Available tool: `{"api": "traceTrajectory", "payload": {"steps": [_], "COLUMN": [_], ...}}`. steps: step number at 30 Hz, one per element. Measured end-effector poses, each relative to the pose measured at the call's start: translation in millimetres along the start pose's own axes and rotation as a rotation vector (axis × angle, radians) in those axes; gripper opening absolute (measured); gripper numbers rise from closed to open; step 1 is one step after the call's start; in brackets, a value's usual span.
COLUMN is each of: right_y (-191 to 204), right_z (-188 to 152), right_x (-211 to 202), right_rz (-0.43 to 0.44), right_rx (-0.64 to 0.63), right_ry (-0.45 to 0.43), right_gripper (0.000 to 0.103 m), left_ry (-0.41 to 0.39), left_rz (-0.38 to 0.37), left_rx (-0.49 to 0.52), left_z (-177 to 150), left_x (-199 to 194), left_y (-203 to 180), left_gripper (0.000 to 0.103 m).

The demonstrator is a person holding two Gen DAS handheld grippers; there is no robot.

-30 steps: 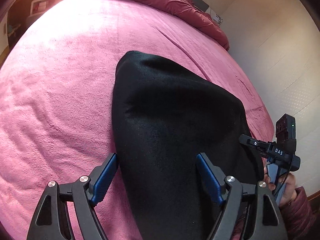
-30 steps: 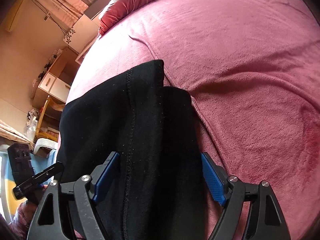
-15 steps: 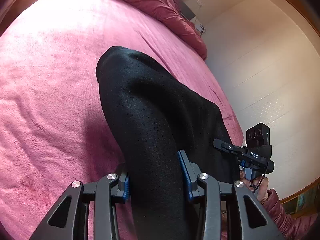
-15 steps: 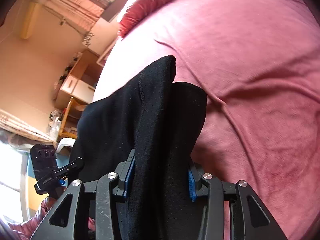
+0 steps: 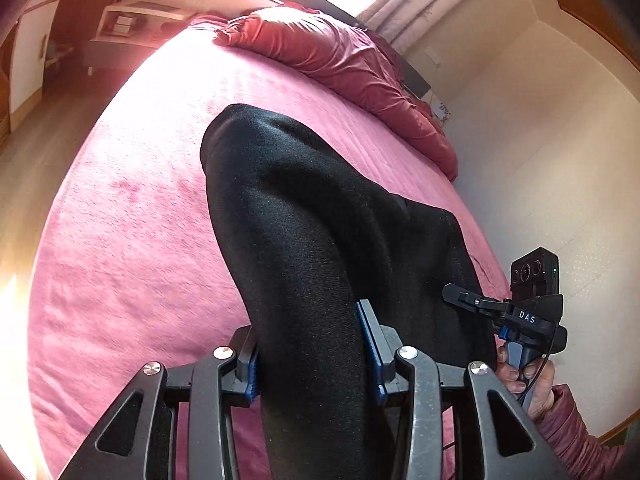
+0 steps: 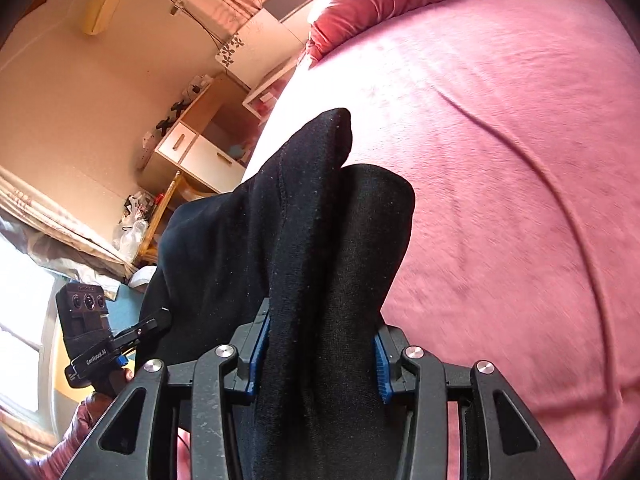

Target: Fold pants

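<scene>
Pants (image 5: 320,240) pinched by left gripper (image 5: 312,360) and right gripper (image 6: 320,360), bunched above bed (image 5: 140,240); mid-fold carry. Next probably needed even lay-down.

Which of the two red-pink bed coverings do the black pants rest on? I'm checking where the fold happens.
The flat pink blanket, spread across the bed under the black pants. The shinier red quilt lies bunched at the far end, apart from them.

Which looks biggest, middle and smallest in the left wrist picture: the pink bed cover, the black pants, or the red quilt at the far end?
1. pink bed cover
2. black pants, though they sit right by the camera, so they look extra big
3. red quilt, far away, so it may only look smallest
</scene>
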State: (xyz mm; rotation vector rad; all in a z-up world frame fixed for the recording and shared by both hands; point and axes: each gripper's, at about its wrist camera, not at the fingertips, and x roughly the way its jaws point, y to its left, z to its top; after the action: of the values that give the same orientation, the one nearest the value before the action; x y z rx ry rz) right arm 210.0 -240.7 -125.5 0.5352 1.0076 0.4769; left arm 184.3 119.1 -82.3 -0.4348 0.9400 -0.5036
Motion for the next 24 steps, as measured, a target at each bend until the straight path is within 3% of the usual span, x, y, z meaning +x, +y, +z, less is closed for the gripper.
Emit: {"api": "traceTrajectory", "payload": {"steps": [3,5,7,8,11,16,20,24], "right_y": [-0.4,-8.4,-26.9,-35.0,-33.7,-22.4,-4.0,13.5], "right_z": [10.7,7.8,1.6,-2.4,-6.2,-1.0,-5.0,-18.3], "right_x": [31.9,52.3,67.1,68.0,63.6,56.3,39.4,11.3], "right_rz": [-0.025,-0.071,-0.097,-0.067,-0.070,-0.183,-0.295,-0.415], "right_rx": [-0.001,-0.001,0.024,0.054,0.031,-0.010,-0.084,-0.160], "right_ry": [0.038,0.068,0.100,0.089,0.076,0.077,0.022,-0.065], "right_gripper": [0.044,0.050,0.057,0.057,0.058,0.072,0.073,0.073], "left_ry": [0.016,0.064,0.104,0.091,0.065,0.014,-0.062,-0.130], "left_rz": [0.073,0.154,0.196,0.204,0.157,0.291,0.416,0.462], "left_rx": [-0.035,-0.059,-0.063,-0.066,-0.162,-0.091,-0.068,-0.057], "left_z": [5.8,1.3,-10.0,-16.0,-26.9,-22.2,-19.5,-26.7], "left_x": [15.7,32.5,47.0,48.3,43.8,31.3,15.8,-5.4], "left_y": [21.6,38.0,50.7,55.0,70.5,47.7,28.7,21.6], "left_gripper": [0.045,0.048,0.058,0.067,0.070,0.072,0.072,0.072]}}
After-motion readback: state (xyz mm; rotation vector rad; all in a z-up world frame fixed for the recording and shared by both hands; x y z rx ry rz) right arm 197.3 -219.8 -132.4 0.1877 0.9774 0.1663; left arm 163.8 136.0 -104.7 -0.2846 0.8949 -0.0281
